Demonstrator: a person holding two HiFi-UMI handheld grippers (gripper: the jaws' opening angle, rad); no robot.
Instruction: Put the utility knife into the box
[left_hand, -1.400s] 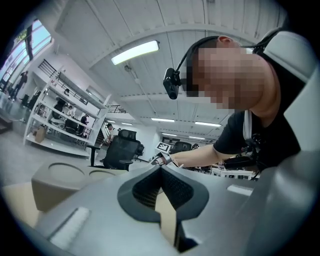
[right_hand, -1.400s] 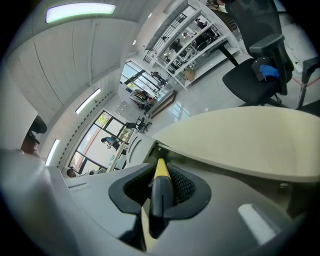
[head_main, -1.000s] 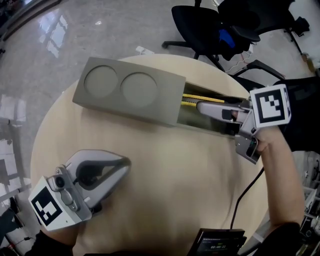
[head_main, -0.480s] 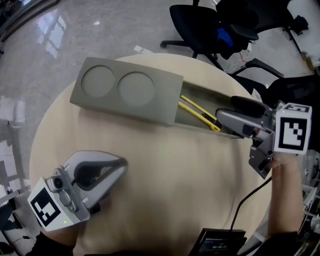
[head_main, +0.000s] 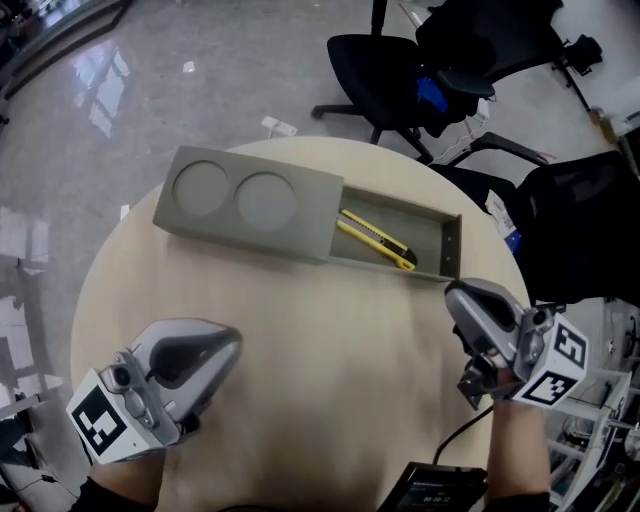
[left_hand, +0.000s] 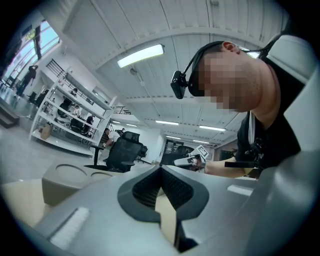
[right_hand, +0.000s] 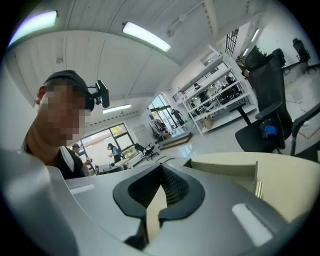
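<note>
Right tool (head_main: 463, 296) withdrew from box (head_main: 452, 248), jaws closing empty.

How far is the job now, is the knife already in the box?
Done: the yellow utility knife lies inside the open grey rectangular box. In hand: nothing; the right gripper is off the box, its fingers just closed on nothing, and the left gripper is shut and empty too. Left: apparently nothing.

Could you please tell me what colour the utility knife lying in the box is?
The utility knife is yellow, clearest in the head view.
</note>
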